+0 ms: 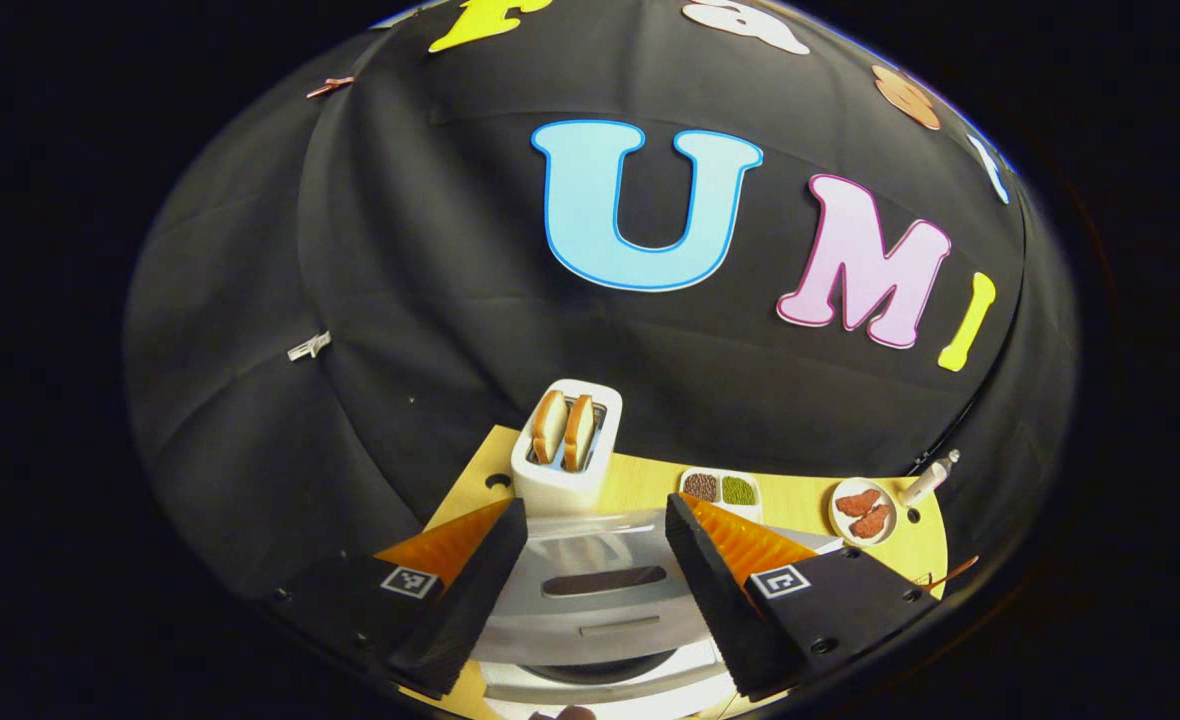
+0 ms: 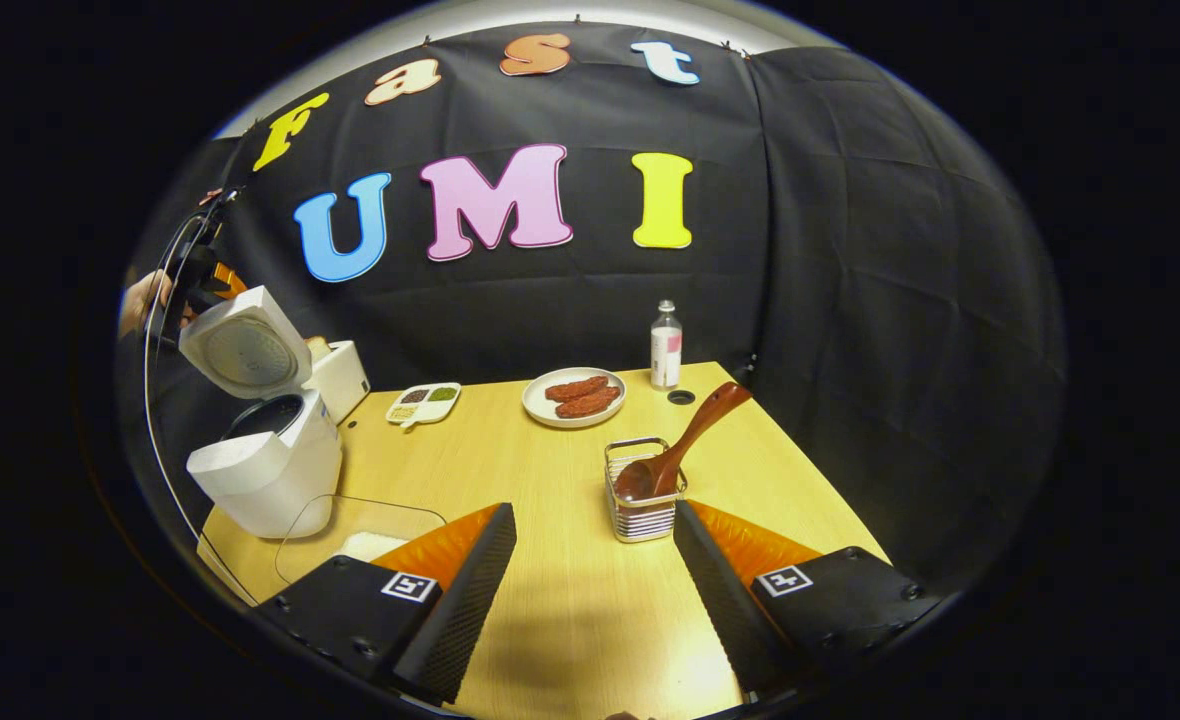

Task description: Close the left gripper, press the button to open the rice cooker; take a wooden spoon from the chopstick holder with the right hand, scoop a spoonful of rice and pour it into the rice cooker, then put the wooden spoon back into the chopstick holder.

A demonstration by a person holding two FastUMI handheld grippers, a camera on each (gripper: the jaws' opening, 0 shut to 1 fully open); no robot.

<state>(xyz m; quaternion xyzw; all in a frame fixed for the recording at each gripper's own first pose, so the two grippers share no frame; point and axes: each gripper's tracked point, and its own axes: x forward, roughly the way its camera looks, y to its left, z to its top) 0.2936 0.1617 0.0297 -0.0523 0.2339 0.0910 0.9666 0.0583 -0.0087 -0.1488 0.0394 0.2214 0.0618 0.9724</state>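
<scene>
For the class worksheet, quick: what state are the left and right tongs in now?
Left tongs: open, holding nothing, above the rice cooker.
Right tongs: open, empty.

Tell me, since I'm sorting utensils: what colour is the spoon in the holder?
Reddish-brown wood; the spoon shows best in the right gripper view.

The left gripper point(image 1: 595, 590) and the right gripper point(image 2: 595, 595) look alike. Each has two black, wedge-shaped fingers point(image 1: 470, 590) with ribbed inner faces, backed by bright orange ridged panels. Each finger base is a black block bearing a small square black-and-white marker and dark round screws.
</scene>
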